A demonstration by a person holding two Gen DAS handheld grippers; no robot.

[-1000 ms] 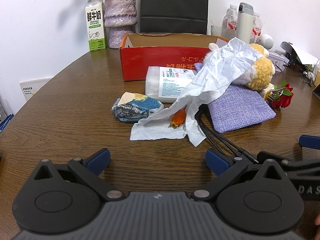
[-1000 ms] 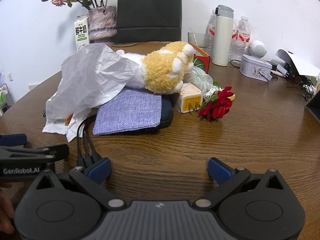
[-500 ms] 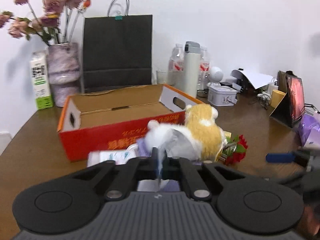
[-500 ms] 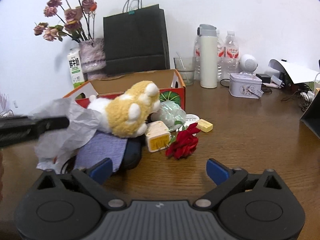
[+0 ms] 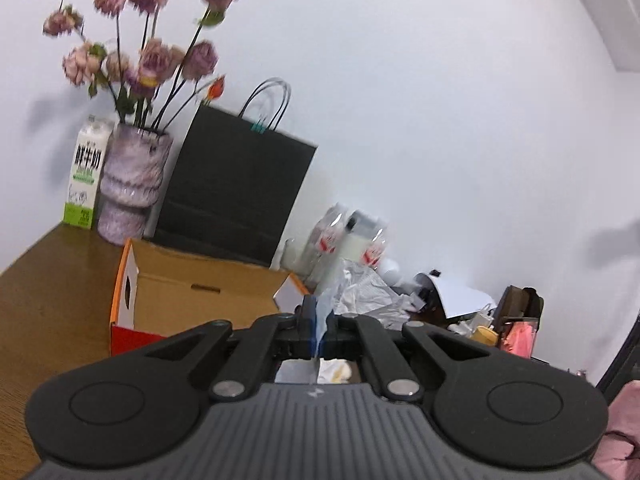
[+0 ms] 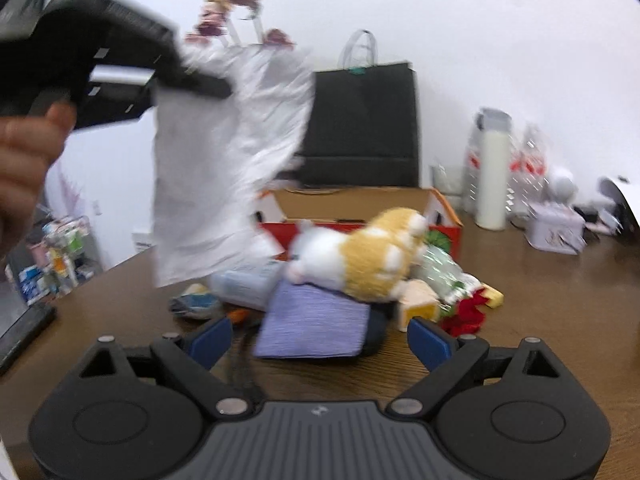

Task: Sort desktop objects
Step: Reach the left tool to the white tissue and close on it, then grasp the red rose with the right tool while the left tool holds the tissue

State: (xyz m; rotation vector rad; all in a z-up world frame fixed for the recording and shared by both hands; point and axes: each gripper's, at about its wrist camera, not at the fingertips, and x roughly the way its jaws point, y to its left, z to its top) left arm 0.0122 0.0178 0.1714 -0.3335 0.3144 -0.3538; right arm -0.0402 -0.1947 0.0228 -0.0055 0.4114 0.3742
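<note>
My left gripper is shut on a crumpled white paper sheet and holds it high in the air. In the right wrist view the left gripper is at the upper left, and the white paper sheet hangs from it above the pile. My right gripper stands open low over the table with nothing between its fingers. Just beyond it lie a purple pouch, a yellow and white plush toy and a red rose.
An open red and orange cardboard box stands behind the pile, with a black paper bag behind that. A white flask, bottles and a tin stand at the right. A blue wrapper, a wipes pack and a black cable lie near the pouch.
The left gripper closed on the white paper and lifted it off the plush toy and pouch, high above the table. The right gripper rose a little and stayed open.
</note>
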